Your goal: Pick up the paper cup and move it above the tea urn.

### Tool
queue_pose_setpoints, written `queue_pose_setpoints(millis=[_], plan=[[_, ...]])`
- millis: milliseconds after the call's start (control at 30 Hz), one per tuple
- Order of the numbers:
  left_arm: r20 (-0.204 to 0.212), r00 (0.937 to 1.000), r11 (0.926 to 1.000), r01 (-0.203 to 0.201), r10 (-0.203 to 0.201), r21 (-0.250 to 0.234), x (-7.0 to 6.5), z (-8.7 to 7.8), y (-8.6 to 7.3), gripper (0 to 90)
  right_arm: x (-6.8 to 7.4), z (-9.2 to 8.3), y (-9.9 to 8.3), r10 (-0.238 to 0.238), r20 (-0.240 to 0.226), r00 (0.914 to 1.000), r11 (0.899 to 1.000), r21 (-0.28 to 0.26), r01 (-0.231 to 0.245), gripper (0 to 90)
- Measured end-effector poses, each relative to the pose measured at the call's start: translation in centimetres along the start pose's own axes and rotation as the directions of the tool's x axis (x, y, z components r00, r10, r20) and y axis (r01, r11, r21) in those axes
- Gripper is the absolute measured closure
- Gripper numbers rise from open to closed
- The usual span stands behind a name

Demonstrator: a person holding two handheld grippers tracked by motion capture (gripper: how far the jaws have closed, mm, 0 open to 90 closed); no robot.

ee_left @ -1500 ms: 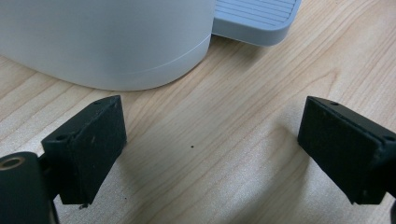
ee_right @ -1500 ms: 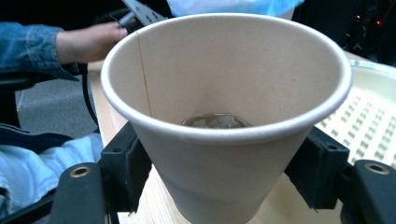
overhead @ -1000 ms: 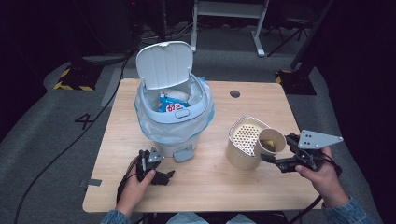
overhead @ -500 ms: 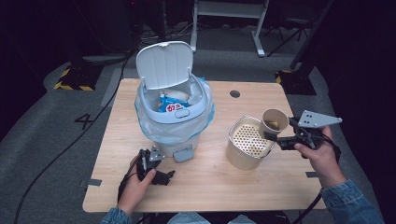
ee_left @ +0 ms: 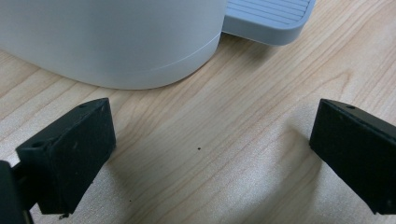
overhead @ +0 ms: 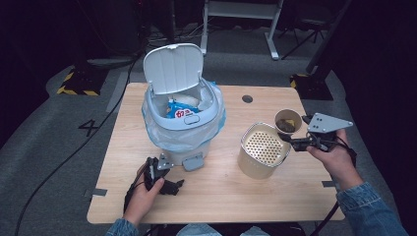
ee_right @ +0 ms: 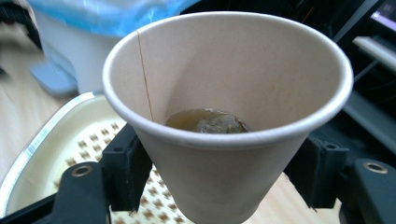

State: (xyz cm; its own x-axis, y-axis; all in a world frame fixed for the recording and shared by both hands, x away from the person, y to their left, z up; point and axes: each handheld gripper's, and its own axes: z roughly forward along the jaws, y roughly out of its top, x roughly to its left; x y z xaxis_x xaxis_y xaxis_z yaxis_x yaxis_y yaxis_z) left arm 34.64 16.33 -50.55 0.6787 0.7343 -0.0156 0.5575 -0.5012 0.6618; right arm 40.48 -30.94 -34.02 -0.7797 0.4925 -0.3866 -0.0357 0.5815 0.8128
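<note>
Right tongs (overhead: 291,141): clamped on the brown paper cup (overhead: 287,121), one black jaw on each side of its wall, as the right gripper view shows plainly.
Paper cup: held upright off the bench (overhead: 221,196), just beside and slightly above the far right rim of the strainer pot (overhead: 263,152); in the right gripper view the cup (ee_right: 224,116) holds a shallow pool of amber liquid with a dark soaked lump in it.
Strainer pot: cream-coloured cylinder with a perforated insert, standing on the bench right of the bin.
Left tongs (overhead: 169,184): wide apart with nothing between them, resting low on the bench in front of the bin; in the left gripper view the tongs (ee_left: 210,154) frame bare wood grain.
Pedal bin (overhead: 184,123): white, lid up, lined with a pale blue bag; its grey foot pedal (ee_left: 268,18) lies near the left tongs.
Writing: a blue packet (overhead: 179,110) inside the bin carries a white label with red characters, too small to read; a "4" (overhead: 88,128) is marked on the grey floor left of the bench.
Hole: a round dark cable port (overhead: 247,98) near the far edge of the bench.
</note>
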Motion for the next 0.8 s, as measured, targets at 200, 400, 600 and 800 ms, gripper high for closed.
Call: queue_pose_setpoints(millis=[200,400,600,800], plan=[[0.000,1.0000,1.0000,0.000,0.000,0.000,0.0,0.0,0.0,0.7,1.1,0.3,0.4,-0.266,0.071,0.9613,0.962,0.085,0.260,31.3],[0.000,1.0000,1.0000,0.000,0.000,0.000,0.0,0.0,0.0,0.6,2.0,0.9,0.6,-0.447,0.084,0.8905,0.887,0.174,0.429,31.5],[0.000,1.0000,1.0000,0.000,0.000,0.000,0.0,0.0,0.0,0.7,3.0,1.4,0.8,-0.623,0.095,0.7767,0.764,0.290,0.577,31.6],[0.000,1.0000,1.0000,-0.001,0.001,0.000,0.0,0.0,0.0,0.7,3.8,1.9,0.9,-0.752,0.093,0.6531,0.633,0.380,0.674,31.9]])
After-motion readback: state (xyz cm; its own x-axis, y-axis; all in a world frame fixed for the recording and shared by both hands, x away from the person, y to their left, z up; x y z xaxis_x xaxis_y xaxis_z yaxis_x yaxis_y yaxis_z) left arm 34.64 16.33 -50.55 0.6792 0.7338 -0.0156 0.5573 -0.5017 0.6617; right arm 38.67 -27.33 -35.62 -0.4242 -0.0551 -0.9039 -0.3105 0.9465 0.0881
